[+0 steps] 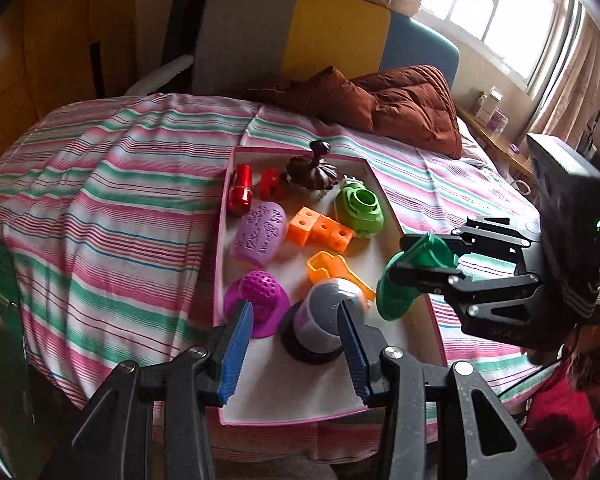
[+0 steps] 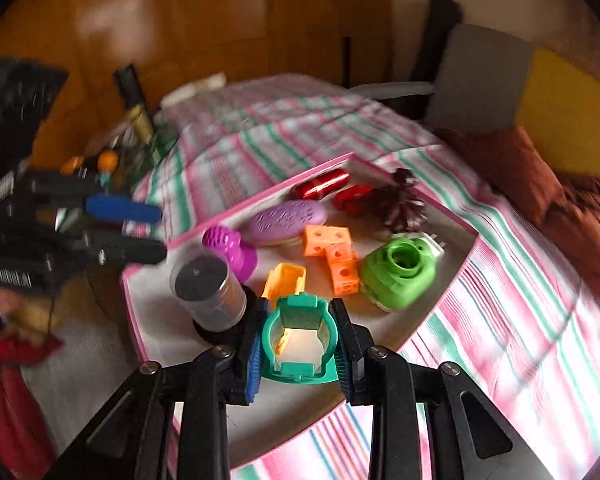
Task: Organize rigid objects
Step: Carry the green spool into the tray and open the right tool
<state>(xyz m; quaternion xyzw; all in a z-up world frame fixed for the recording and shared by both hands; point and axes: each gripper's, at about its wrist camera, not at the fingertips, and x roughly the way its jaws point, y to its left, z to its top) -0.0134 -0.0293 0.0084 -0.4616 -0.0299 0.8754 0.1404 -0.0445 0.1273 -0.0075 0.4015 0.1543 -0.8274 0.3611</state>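
Striped bed (image 1: 100, 184), brown pillow (image 1: 412, 108), bright window (image 1: 496, 12) with curtains, wooden wardrobe (image 2: 180, 20) behind.

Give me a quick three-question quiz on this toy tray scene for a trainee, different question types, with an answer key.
1. True or false: the right hand-held gripper is empty.
2. Multiple choice: the open left hand-held gripper points toward which item? A) red flashlight B) grey cylinder C) green camera toy
3. Fill in: the linked orange cubes lie inside the pink-edged ____.

Key
1. False; it is shut on the teal plastic piece.
2. B; the grey cylinder stands between its blue pads, not yet clamped. The red flashlight and green camera toy lie farther back.
3. tray
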